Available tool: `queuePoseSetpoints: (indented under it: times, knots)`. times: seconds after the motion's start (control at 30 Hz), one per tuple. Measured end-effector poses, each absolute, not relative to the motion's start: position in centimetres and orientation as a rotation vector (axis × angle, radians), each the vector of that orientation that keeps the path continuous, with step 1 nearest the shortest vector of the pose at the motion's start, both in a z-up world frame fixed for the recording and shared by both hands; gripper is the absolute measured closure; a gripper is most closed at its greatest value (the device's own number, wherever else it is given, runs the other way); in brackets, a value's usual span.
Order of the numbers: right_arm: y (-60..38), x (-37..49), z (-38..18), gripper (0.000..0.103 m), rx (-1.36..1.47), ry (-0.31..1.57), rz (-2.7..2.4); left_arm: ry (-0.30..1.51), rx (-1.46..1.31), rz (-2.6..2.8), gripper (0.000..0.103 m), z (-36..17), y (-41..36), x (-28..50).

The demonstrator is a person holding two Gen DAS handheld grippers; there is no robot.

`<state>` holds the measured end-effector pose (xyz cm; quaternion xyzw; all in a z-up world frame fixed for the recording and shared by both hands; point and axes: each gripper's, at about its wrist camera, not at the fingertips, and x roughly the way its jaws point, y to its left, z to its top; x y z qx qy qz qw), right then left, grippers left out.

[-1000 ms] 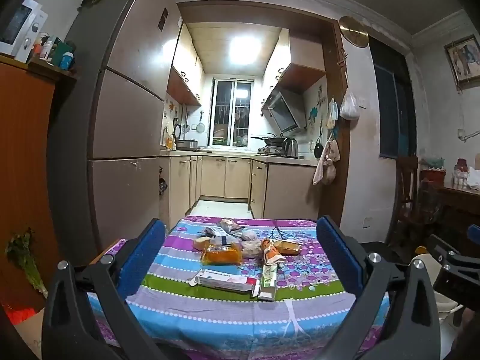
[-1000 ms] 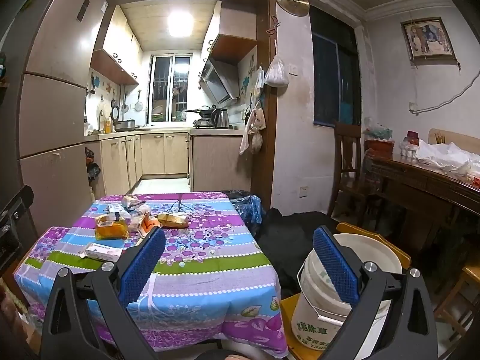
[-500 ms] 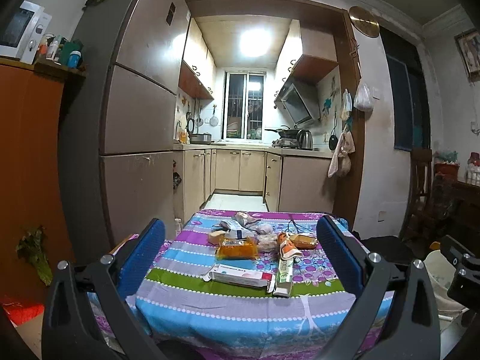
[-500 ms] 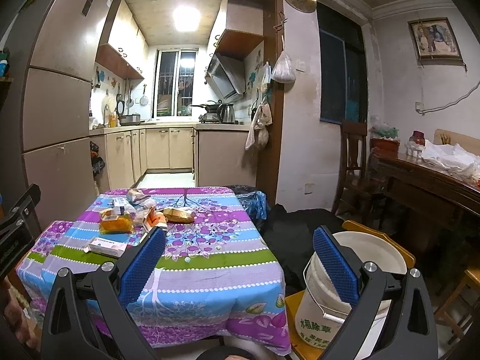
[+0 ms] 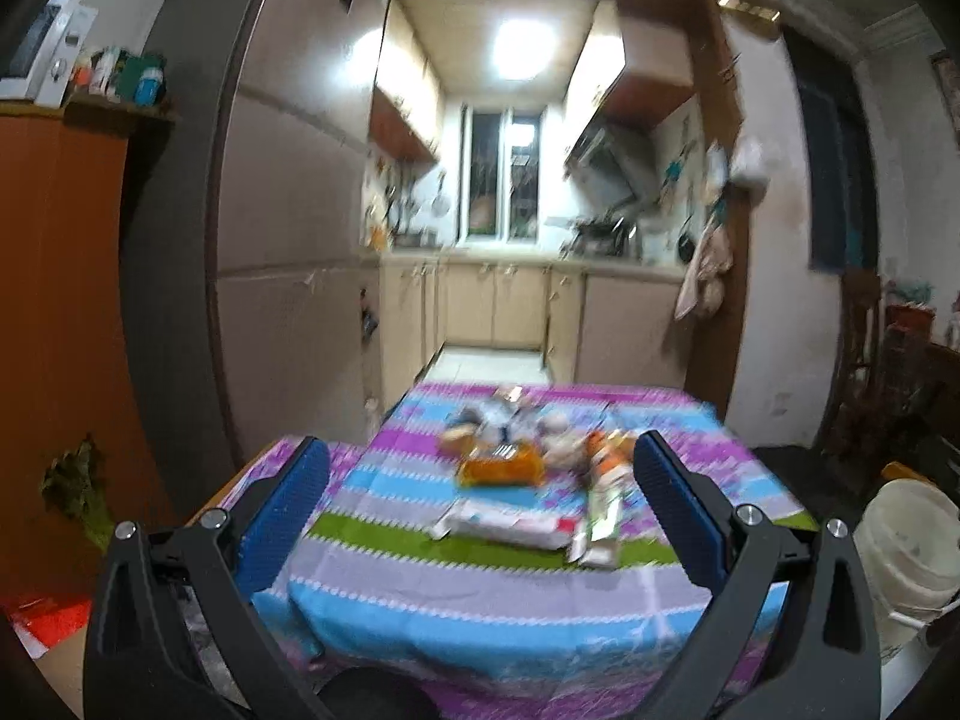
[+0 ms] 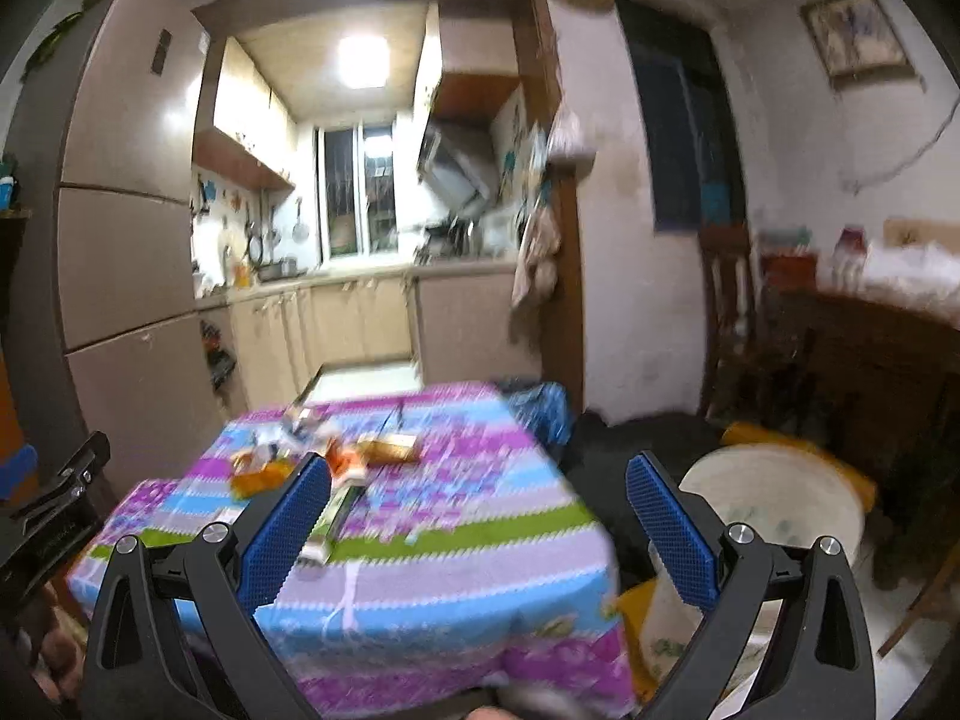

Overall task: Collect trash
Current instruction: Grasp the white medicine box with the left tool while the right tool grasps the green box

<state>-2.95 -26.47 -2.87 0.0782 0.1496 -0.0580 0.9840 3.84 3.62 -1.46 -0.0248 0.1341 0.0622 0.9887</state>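
— Left gripper (image 5: 480, 468)? 
— Spread wide, empty, short of the trash pile (image 5: 528, 468) on the striped tablecloth (image 5: 480, 594).
— Right gripper (image 6: 478, 495)? 
— Also spread, empty; trash ahead-left, white bucket (image 6: 774, 498) just right.

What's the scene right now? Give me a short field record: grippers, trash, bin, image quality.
left gripper: open, empty, short of the table
right gripper: open, empty, above the table's right edge
table: striped, flowered cloth
trash: cluster mid-table, untouched; white flat box nearest, green-white wrapper at its right, orange packet behind, more wrappers farther back
bin: white bucket on a yellow stool, right of the table
image quality: both views motion-blurred; labels unreadable
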Motion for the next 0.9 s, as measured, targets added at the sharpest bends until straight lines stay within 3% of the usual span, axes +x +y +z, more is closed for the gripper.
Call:
queuePoseSetpoints:
  times: [0.3,0.53,0.77,0.9]
  knots:
    - [-28.2,2.9,-7.9,0.005,0.462,0.543,0.067,0.653,-0.088,0.109,0.005,-6.5,7.1,10.2]
    - [-27.6,7.9,-12.9,0.005,0.665,0.704,0.208,0.741,-0.118,0.066,0.005,-8.8,7.6,13.0]
    - [-25.3,11.8,-14.6,0.005,0.553,0.792,0.145,0.749,-0.188,-0.032,0.006,-10.6,8.5,14.6]
    - [-25.5,12.6,-15.4,0.005,0.576,0.838,0.148,0.807,-0.062,-0.152,0.005,-11.0,8.1,16.8]
